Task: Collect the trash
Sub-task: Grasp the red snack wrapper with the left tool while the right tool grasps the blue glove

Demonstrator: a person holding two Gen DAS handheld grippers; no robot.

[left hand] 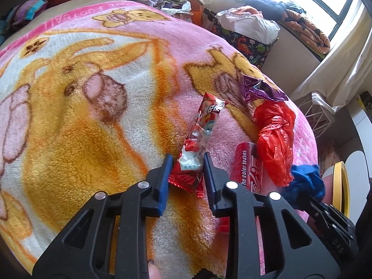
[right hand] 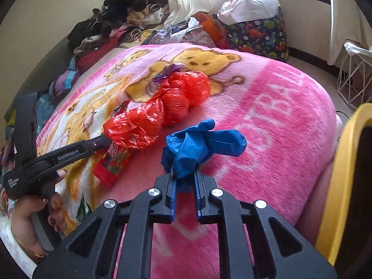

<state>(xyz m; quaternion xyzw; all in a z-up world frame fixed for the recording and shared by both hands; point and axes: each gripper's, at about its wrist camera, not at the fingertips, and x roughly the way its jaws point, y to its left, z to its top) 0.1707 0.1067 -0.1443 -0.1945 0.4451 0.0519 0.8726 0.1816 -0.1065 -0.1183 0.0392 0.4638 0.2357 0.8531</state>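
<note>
Left wrist view: left gripper (left hand: pixel 187 162) jaws apart, straddling the lower end of a red snack wrapper (left hand: pixel 201 137) lying on the pink blanket (left hand: pixel 81 116), not closed on it yet. Just right of it a red pack (left hand: pixel 246 167), a crumpled red bag (left hand: pixel 275 134), and a purple wrapper (left hand: pixel 260 90) farther off. The wrapper looks light, thin, crinkly and slippery; best pinched at the flat sealed end between the pads. Right wrist view: right gripper (right hand: pixel 183 174) clamped on a blue glove (right hand: pixel 200 144), which is lifted above the blanket (right hand: pixel 279 121); soft, limp, holds easily by the bunched part. A yellow bin rim (right hand: pixel 344 174) sits at the right edge, probably the drop spot.
</note>
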